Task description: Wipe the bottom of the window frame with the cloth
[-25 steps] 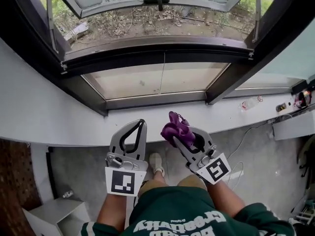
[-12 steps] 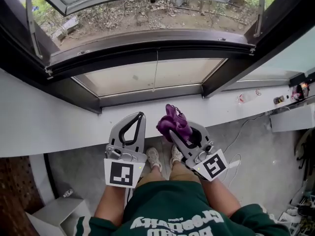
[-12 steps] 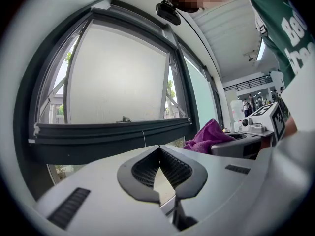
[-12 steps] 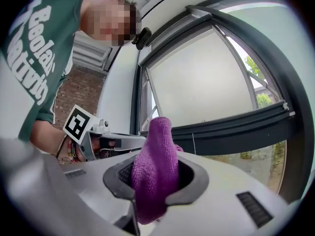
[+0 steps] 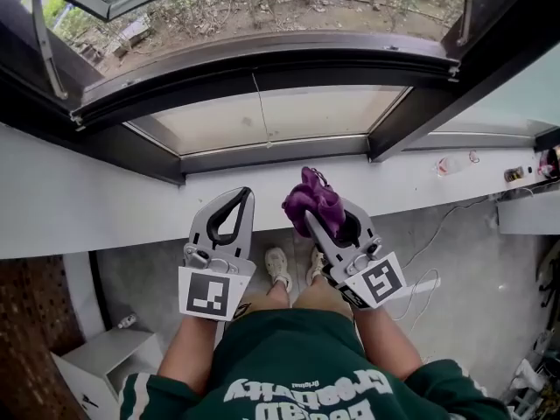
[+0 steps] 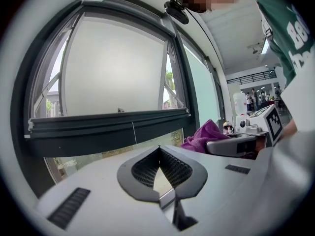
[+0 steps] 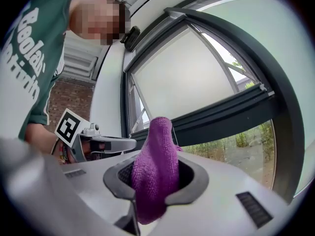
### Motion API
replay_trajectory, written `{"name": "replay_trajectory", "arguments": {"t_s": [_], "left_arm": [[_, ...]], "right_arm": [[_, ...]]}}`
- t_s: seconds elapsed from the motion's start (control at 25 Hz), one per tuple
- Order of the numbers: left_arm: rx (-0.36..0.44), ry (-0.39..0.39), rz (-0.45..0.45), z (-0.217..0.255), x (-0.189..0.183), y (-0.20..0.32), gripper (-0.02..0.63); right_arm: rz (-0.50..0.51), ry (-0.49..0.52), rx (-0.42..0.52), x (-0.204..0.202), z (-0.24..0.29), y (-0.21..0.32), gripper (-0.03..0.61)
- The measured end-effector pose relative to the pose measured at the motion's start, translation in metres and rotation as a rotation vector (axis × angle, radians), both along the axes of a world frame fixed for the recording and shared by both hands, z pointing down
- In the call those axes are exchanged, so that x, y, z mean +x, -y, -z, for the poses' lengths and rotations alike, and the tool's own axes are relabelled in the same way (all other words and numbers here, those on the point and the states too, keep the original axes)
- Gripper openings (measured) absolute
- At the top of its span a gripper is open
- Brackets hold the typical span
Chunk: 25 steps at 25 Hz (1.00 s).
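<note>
**STATUS: CLOTH CLAMPED IN R GRIPPER, APART FROM FRAME**

We hold both grippers side by side, level w/ each other, just inside the white ledge (image 5: pixel 79 204) below the window.

R gripper (image 5: pixel 322 210): jaws closed onto the purple cloth (image 5: pixel 311 199). In the right gripper view the cloth fills the gap btw the ribbed pads. It stands up past the tips as a bunched lobe, and a short tail hangs below the pads. The pads are kept apart only by the cloth's thickness.

L gripper (image 5: pixel 239 197): jaws together at the tips, nothing btw them. The left gripper view shows the tips meeting, w/ a narrow slit of light lower down btw the pads. This gripper touches nothing.

Cloth position: in the head view it lies over the near edge of the ledge. The dark frame (image 5: pixel 262 64) is farther out. The rest of the ledge and a lower glass pane (image 5: pixel 262 116) lie btw cloth and frame.
</note>
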State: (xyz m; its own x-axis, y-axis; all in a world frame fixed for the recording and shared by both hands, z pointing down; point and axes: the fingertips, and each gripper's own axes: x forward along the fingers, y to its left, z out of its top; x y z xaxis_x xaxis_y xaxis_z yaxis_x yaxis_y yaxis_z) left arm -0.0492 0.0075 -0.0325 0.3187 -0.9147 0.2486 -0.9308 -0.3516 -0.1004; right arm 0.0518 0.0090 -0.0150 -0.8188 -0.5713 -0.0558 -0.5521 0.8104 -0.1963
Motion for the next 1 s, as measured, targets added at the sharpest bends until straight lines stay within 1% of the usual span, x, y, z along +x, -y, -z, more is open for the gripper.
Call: {"name": "replay_trajectory", "arguments": {"t_s": [0.08,0.2,0.32,0.4,0.52,0.6,0.68,0.76,0.84,0.92,1.0], "left_arm": [[-0.025,0.022,0.021,-0.010,0.010,0.002,0.008],[-0.052,0.030,0.022,-0.032,0.031,0.003,0.008],[-0.058,0.043,0.033,-0.054,0.045,0.006,0.008],[-0.074,0.048,0.048,-0.066,0.046,0.004,0.008],[-0.111,0.058,0.048,-0.085,0.034,0.005,0.008],[-0.112,0.038,0.019,-0.096,0.013,0.007,0.008],[-0.093,0.020,-0.021,-0.110,-0.021,0.005,0.008],[-0.079,0.026,-0.043,-0.129,-0.061,0.000,0.008],[-0.095,0.038,-0.044,-0.149,-0.099,-0.005,0.008],[-0.113,0.017,-0.031,-0.165,-0.133,-0.008,0.008],[-0.126,-0.003,0.005,-0.181,-0.166,-0.011,0.008]], "right_arm": [[0.000,0.014,-0.004,0.012,-0.009,0.001,0.101],[0.010,0.032,-0.021,0.033,-0.030,0.000,0.101],[0.022,-0.008,-0.047,0.043,-0.058,0.001,0.101],[0.016,-0.049,-0.059,0.044,-0.071,-0.002,0.100],[0.004,-0.057,-0.090,0.034,-0.083,-0.009,0.101],[-0.007,-0.071,-0.104,0.011,-0.096,-0.017,0.101],[-0.036,-0.100,-0.108,-0.023,-0.111,-0.024,0.101],[-0.065,-0.147,-0.067,-0.062,-0.123,-0.026,0.101],[-0.098,-0.195,-0.039,-0.100,-0.137,-0.027,0.101],[-0.114,-0.195,-0.080,-0.135,-0.154,-0.029,0.101],[-0.090,-0.161,-0.142,-0.168,-0.173,-0.030,0.100]]}}
